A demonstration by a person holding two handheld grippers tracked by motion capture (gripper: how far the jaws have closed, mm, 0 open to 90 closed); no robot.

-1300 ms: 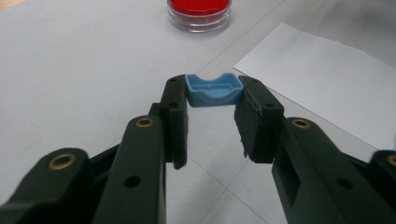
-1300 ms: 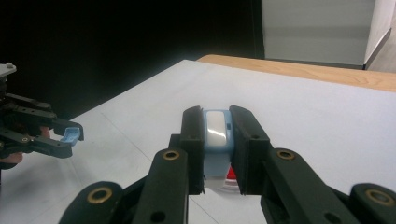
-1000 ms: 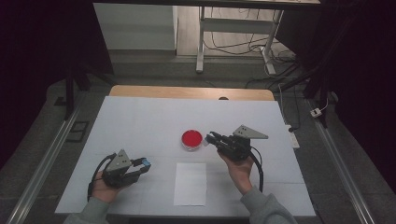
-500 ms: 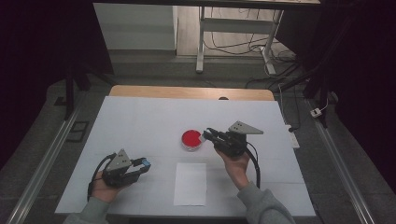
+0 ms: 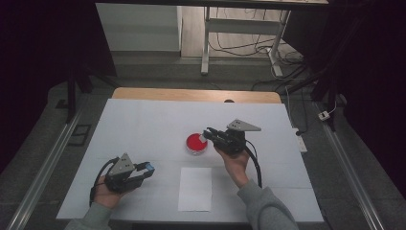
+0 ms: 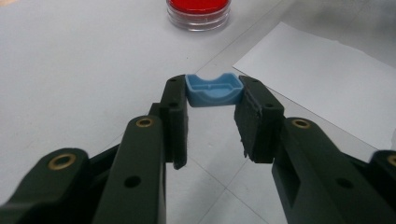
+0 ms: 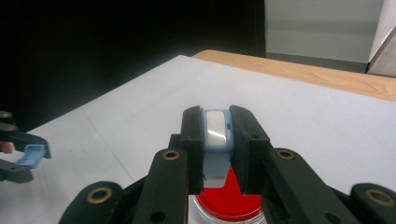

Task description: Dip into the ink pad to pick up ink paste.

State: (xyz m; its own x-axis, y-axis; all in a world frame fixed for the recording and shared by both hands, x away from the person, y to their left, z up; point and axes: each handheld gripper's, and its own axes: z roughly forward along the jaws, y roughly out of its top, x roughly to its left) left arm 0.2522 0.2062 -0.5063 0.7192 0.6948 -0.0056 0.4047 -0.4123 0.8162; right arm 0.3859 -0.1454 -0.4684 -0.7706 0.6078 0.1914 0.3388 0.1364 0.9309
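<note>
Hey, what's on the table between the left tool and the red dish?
Nothing: in the left gripper view, bare white table runs from the left tool to the red dish.

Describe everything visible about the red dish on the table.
The red dish is a small, round, shallow container with a clear, plastic-looking wall and a bright red inside, seen closer in the left gripper view. It stands upright on the white table cover, just beyond the white sheet of paper. The right gripper holds a small blue-and-white piece over its edge; contact cannot be told.

My high camera looks steeply down over the counter (image 5: pixel 143 124); both claw cameras sit close, sharing the red dish (image 5: pixel 196 143).
</note>
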